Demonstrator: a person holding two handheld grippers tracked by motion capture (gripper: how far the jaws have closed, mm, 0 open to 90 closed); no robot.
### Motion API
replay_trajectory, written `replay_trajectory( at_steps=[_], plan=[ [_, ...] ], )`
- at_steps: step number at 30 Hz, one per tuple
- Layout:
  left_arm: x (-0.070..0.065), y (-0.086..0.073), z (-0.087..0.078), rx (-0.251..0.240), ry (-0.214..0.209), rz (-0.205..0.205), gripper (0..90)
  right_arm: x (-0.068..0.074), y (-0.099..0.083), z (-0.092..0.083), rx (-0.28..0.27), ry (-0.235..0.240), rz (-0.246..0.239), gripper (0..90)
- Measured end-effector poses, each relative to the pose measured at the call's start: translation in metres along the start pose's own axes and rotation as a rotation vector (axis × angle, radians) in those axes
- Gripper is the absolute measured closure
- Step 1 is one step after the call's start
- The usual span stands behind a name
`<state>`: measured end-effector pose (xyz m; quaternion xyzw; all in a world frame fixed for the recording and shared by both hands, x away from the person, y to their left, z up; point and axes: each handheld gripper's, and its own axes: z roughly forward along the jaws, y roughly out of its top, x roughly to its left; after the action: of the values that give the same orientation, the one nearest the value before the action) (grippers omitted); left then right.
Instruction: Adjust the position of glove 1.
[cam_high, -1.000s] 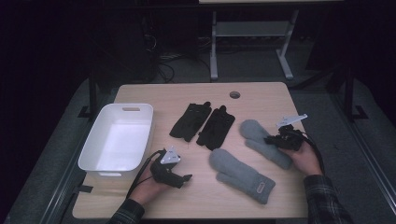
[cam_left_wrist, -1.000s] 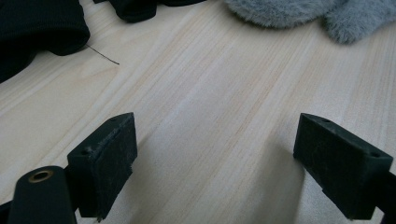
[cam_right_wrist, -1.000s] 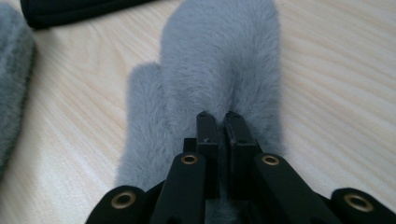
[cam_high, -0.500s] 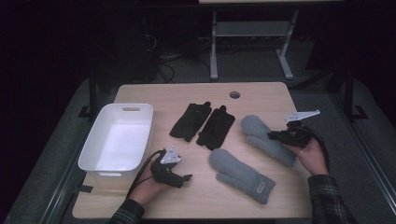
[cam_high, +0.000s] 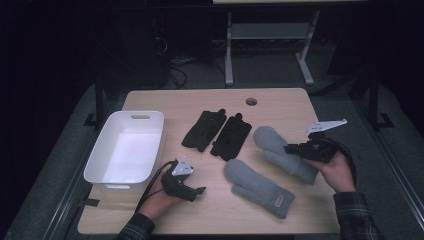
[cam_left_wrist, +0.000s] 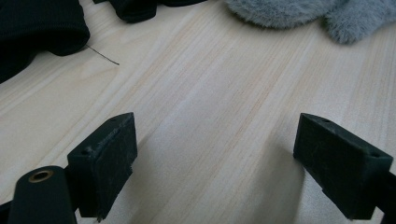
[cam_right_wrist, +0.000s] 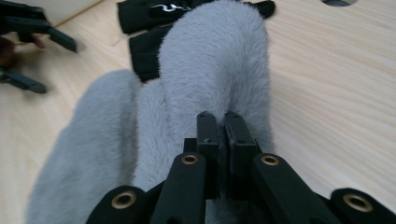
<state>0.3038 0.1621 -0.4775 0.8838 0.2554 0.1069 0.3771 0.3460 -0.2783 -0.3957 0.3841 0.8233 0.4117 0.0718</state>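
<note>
Wooden table (cam_high: 280, 100), dark room. My right gripper (cam_right_wrist: 223, 123) pinched tight on grey mitten (cam_right_wrist: 215, 60) – nipping fabric to lift it. Left gripper (cam_left_wrist: 215, 163) gapes wide, empty, resting – waiting beside white bin (cam_high: 100, 167).

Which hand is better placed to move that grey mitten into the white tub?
Right. The right gripper is shut on the grey mitten; the left gripper, though nearer the white tub, rests open on bare table.

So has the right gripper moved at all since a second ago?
Yes. In the high view the right gripper has risen and drifted toward the table's right edge, away from the round hole, jaws shut on the grey mitten.
</note>
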Motion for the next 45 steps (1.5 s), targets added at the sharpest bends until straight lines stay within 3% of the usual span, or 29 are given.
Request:
replay_trajectory(
  at_steps=[17,31,38,45],
  plan=[
    [0.0,0.0,0.0,-0.004,0.001,0.003,12.6,0.057,0.003,0.001,0.015,0.069,-0.077,86.9],
    [0.0,0.0,0.0,0.002,-0.001,0.004,12.6,0.1,0.002,0.011,0.053,0.076,-0.073,87.3],
    [0.0,0.0,0.001,-0.002,0.0,0.001,12.5,0.112,-0.001,0.021,0.084,0.057,-0.063,87.3],
    [-0.001,0.0,0.001,-0.011,0.001,-0.006,12.5,0.111,-0.005,0.038,0.125,0.043,-0.048,87.1]
  ],
)
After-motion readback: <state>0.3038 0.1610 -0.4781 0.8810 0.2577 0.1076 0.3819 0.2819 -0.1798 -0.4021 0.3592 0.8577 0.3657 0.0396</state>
